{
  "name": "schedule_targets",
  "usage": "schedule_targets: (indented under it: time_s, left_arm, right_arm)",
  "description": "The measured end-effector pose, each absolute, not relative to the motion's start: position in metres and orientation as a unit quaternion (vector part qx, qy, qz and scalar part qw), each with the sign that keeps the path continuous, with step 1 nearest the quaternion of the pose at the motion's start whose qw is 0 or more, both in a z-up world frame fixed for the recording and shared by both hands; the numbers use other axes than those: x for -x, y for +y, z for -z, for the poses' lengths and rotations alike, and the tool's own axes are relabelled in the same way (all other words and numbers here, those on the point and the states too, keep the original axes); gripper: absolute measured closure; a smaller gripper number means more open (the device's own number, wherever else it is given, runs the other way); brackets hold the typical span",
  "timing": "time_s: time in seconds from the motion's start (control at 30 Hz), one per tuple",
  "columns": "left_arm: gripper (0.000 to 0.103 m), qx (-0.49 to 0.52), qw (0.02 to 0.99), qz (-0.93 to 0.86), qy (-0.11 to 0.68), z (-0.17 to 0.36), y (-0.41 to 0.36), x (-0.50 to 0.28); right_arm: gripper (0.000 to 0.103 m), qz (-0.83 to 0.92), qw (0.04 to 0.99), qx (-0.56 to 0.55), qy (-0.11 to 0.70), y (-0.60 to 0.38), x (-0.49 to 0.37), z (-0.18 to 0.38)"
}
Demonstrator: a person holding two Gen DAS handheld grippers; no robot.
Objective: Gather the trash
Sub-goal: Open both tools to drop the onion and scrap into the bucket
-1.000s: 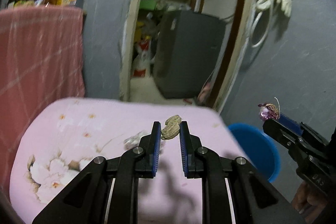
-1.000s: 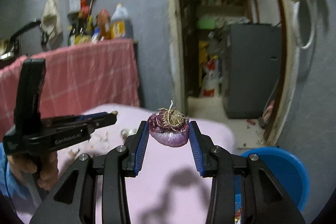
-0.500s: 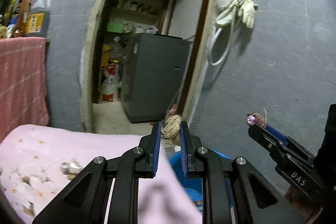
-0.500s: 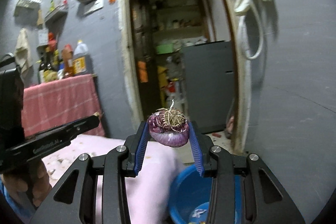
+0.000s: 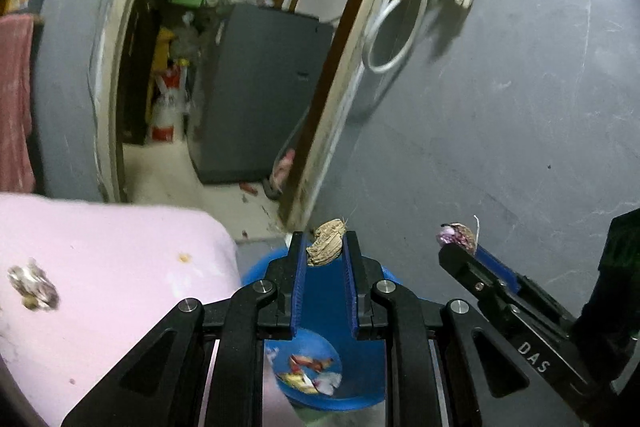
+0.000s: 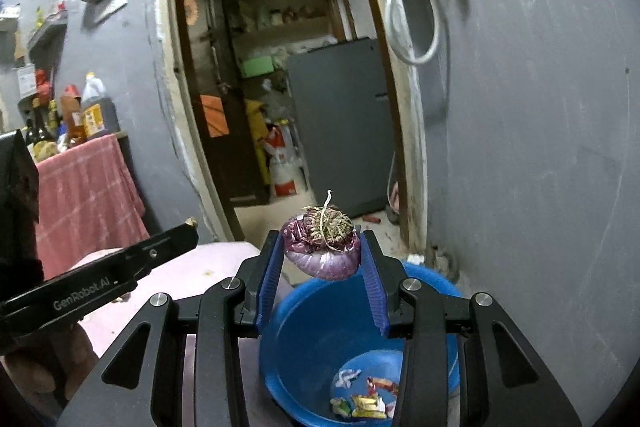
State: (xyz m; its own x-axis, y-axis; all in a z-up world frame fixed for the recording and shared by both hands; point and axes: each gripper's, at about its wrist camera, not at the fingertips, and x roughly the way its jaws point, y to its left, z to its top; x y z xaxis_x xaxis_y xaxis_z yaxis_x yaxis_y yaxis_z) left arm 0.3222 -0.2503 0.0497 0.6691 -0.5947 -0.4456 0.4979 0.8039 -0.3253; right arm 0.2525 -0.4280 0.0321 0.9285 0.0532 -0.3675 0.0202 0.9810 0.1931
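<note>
**Both grippers arrive over the bin with scraps in their grip**

Since a second ago the view has swung away from the table: then both grippers looked across the pink cloth, and now the blue plastic bin [image 6: 320, 339] sits directly below and ahead of them. That suggests the carry is nearly done and the release is the step left.

Largest first: a grey plastered wall fills the space beyond the grippers, with a doorway into a cluttered back room to the left of it. The table [image 5: 100, 267], draped in soft pink flowered cloth, lies to the left of the left gripper, with one crumpled scrap [image 5: 34, 287] on it. The bin is round, smooth and deep – bright wrappers [image 6: 364, 395] lie on its bottom.

The right gripper [image 6: 320, 259] is clamped on an onion end [image 6: 322, 247], a glossy purple dome topped by a dry, wiry tuft of roots, held above the bin's near rim. The left gripper [image 5: 325, 247] is nearly closed, pinching a small scrap [image 5: 326, 242] – tan, ridged, dry and papery – at the very tips of its blue ribbed pads, over the bin's far rim.
</note>
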Motion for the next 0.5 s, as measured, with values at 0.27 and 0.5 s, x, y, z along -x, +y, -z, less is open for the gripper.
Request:
schedule_targets:
  time_s: [0.27,0.5]
  left_arm:
    - [0.088,0.067,0.894,0.299,0.326,-0.018,-0.269,-0.335]
    - [0.086,0.061,0.884,0.3,0.354,-0.007,-0.273,-0.338]
  right_arm:
    - [0.064,0.0,0.963,-0.128,0.235,-0.441,-0.267,0.0]
    - [0.056,0.012,0.96,-0.135,0.245,-0.445,-0.27,0.004]
